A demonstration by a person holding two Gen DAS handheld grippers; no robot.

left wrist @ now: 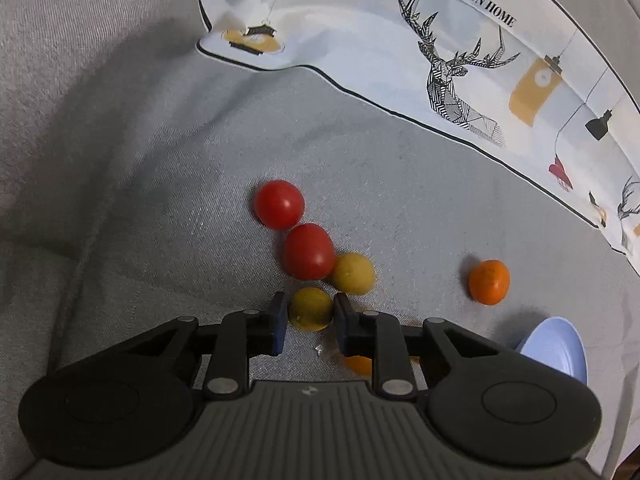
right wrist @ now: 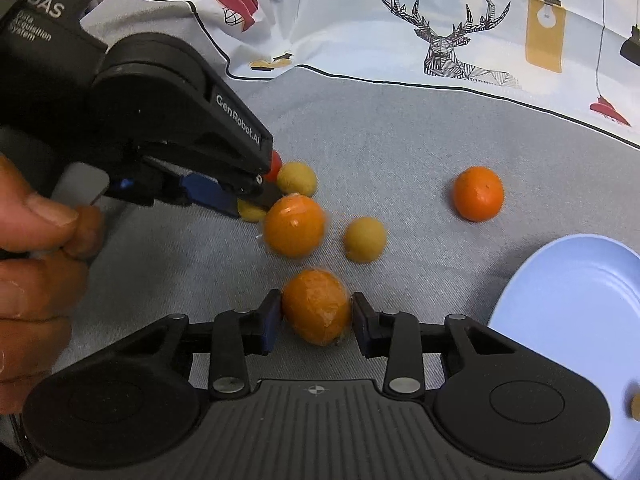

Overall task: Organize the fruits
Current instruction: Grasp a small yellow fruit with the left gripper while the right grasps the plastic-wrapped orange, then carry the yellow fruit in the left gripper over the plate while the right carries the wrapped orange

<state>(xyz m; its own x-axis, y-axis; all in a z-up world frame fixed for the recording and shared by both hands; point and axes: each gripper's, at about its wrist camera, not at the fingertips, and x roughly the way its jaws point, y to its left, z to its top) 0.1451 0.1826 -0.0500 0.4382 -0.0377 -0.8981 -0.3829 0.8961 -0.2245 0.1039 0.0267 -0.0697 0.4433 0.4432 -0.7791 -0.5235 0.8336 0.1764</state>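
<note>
Two grippers each pinch one fruit off the grey cloth (left wrist: 140, 200): left gripper (left wrist: 310, 314) a yellow fruit (left wrist: 310, 309), right gripper (right wrist: 316, 314) a wrapped orange (right wrist: 316, 306), likely bound for the blue plate (right wrist: 568, 312).

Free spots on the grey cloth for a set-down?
Bare: grey cloth left of the red tomatoes; the strip between the lone orange and the printed cloth. Crowded: the fruit cluster at centre, by the blue plate.

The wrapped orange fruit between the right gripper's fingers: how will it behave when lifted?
The orange fruit looks round, so it would probably roll if released on the grey cloth. Its glossy clear wrap may make it slippery against the right gripper. It seems firm, likely holding its shape.
</note>
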